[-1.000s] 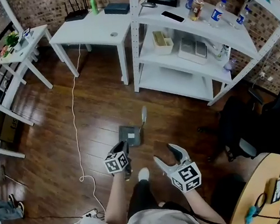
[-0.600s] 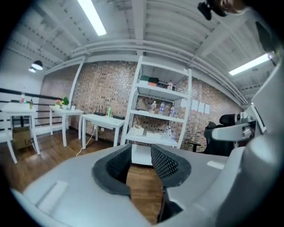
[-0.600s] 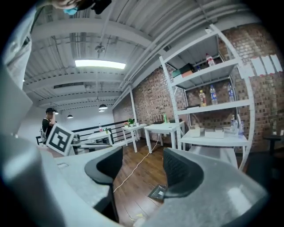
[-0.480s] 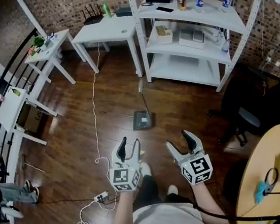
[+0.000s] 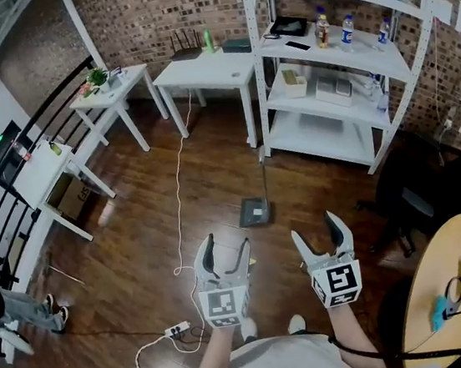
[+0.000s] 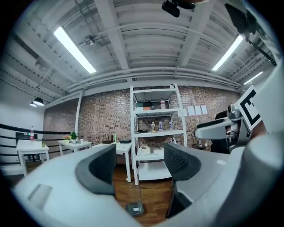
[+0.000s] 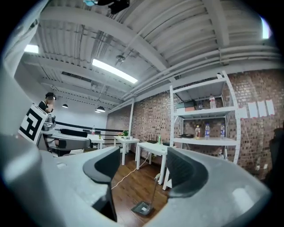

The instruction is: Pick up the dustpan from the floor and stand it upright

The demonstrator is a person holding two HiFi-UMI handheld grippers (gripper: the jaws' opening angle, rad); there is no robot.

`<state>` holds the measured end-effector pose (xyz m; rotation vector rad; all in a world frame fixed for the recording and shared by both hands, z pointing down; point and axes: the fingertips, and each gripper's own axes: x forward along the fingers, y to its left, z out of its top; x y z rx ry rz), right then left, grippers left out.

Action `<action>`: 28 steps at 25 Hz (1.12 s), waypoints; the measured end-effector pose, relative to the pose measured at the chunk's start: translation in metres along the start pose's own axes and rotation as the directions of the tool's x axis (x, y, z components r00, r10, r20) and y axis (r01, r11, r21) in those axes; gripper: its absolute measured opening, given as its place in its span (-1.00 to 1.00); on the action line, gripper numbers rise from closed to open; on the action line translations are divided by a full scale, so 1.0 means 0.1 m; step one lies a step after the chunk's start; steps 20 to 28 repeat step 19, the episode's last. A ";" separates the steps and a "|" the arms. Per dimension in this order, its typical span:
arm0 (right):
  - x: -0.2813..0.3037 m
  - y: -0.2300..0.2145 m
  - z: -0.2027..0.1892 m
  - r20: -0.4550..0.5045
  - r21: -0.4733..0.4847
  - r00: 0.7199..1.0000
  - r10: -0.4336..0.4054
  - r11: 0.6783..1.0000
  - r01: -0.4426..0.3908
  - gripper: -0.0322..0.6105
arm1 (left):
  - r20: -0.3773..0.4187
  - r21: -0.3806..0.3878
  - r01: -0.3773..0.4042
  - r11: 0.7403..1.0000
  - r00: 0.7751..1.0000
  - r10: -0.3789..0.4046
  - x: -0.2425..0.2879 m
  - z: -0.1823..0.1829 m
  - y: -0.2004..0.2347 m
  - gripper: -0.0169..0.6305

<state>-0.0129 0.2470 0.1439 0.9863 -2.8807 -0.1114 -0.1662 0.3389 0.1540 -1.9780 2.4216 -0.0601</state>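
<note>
The grey dustpan (image 5: 254, 213) stands on the wooden floor with its long handle (image 5: 262, 170) upright, free of both grippers. My left gripper (image 5: 226, 247) is held level well short of it, its jaws opening with nothing between them. Beside it my right gripper (image 5: 317, 231) is open and empty too. In the left gripper view the dustpan (image 6: 134, 207) shows low between the jaws of the left gripper (image 6: 137, 164), far off. The right gripper view also has the dustpan (image 7: 143, 207) small and distant below the right gripper (image 7: 144, 170).
A white shelf unit (image 5: 335, 115) with bottles stands behind the dustpan. White tables (image 5: 203, 69) line the brick wall. A white cable (image 5: 178, 203) runs to a power strip (image 5: 176, 330). A black chair (image 5: 422, 196) and a round wooden table (image 5: 445, 277) are at right.
Both grippers have drawn back from the dustpan toward the person and risen. The left jaws have spread wider. The dustpan stays standing where it was left.
</note>
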 end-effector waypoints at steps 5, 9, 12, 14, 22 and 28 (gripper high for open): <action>0.13 0.67 0.08 -0.017 0.006 0.998 0.059 0.998 -0.059 0.07 | 0.019 -0.005 0.004 1.000 1.000 -0.004 -0.29 0.05 0.41 0.11; 0.18 0.96 0.09 -0.035 -0.020 0.998 0.053 0.998 -0.054 0.06 | 0.062 0.016 -0.001 1.000 0.998 0.000 -0.42 0.15 0.66 0.00; 0.20 1.04 0.11 -0.034 -0.032 0.999 0.030 0.999 -0.031 0.06 | 0.066 0.026 0.016 1.000 0.998 -0.018 -0.44 0.13 0.74 0.00; 0.22 1.10 0.12 -0.031 -0.046 0.999 0.018 0.999 -0.020 0.05 | 0.066 0.022 0.023 0.999 0.998 -0.024 -0.45 0.10 0.81 0.00; 0.33 1.33 0.10 -0.047 -0.060 0.999 0.005 0.998 -0.008 0.05 | 0.053 0.004 0.034 0.999 0.998 -0.034 -0.49 0.00 1.08 0.00; 0.33 1.33 0.10 -0.047 -0.060 0.999 0.005 0.998 -0.008 0.05 | 0.053 0.004 0.034 0.999 0.998 -0.034 -0.49 0.00 1.08 0.00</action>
